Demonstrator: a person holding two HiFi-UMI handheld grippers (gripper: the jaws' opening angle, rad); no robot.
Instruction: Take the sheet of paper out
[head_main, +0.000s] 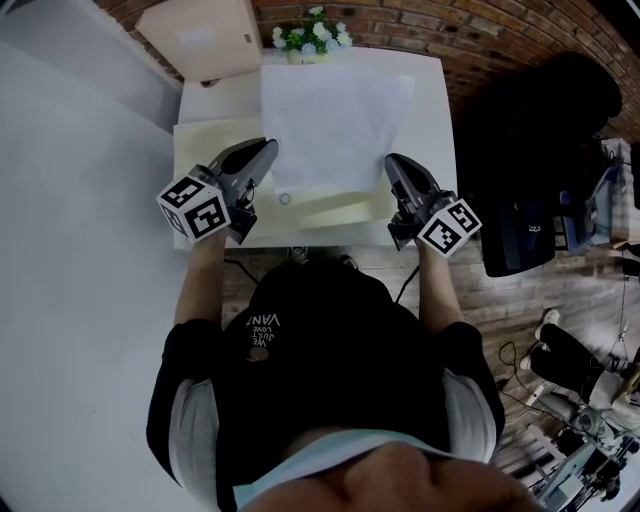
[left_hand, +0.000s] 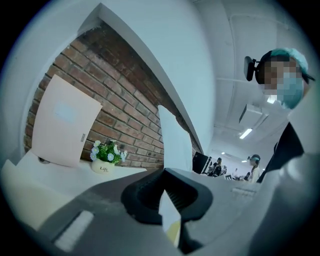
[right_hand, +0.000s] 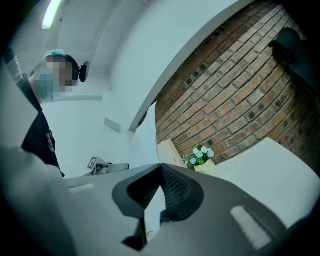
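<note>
A white sheet of paper (head_main: 335, 125) is stretched between my two grippers above the white table (head_main: 425, 215). My left gripper (head_main: 264, 152) is shut on the sheet's left edge. My right gripper (head_main: 391, 162) is shut on its right edge. Under the sheet's near end lies a cream envelope (head_main: 335, 212) with a round clasp (head_main: 285, 199). In the left gripper view the sheet (left_hand: 173, 142) rises edge-on out of the closed left gripper (left_hand: 168, 200). In the right gripper view the sheet (right_hand: 144, 142) stands the same way in the closed right gripper (right_hand: 159, 200).
A small pot of white flowers (head_main: 312, 38) stands at the table's far edge by the brick wall. A pale board (head_main: 205, 40) leans at the far left. A dark chair with a bag (head_main: 535, 190) sits to the right of the table. Other people (left_hand: 255, 167) stand far off.
</note>
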